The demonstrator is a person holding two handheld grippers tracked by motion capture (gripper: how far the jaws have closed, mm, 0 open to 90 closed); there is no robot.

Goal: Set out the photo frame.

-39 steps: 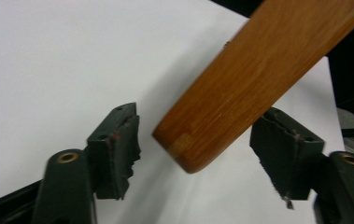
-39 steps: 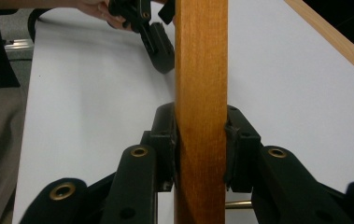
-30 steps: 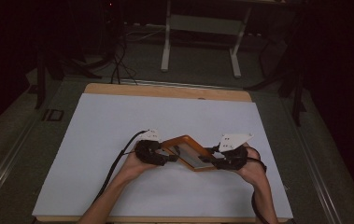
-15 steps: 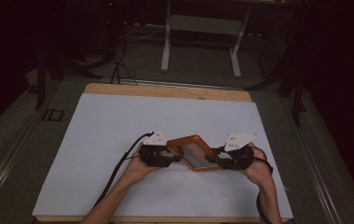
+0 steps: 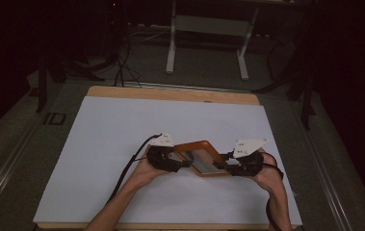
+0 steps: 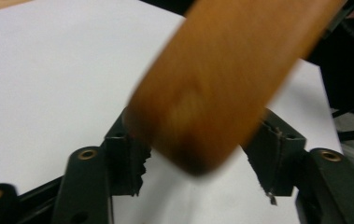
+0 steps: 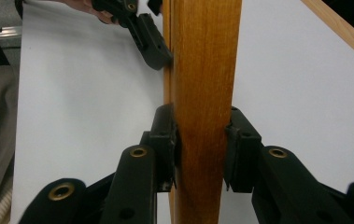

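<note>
- Left gripper (image 6: 198,182) has just been opening; the wooden frame (image 5: 200,158), blurred, seems loose between its jaws.
- Right gripper (image 7: 201,154) stays clenched on the frame's edge, near the desk's (image 5: 103,139) front edge; it carries the frame alone.

A white sheet (image 5: 122,159) lay on the table (image 5: 170,93) and covered nearly all of it; a strip of the table showed behind the sheet's far edge. On the near half of the sheet, a little right of the middle, was the wooden frame (image 5: 200,158). The left gripper (image 5: 177,163) was at its left side and the right gripper (image 5: 224,165) at its right side, each with a hand behind it. Beyond the table stood a stand (image 5: 208,29) on the floor (image 5: 146,62), with cables (image 5: 120,67) lying to its left.
</note>
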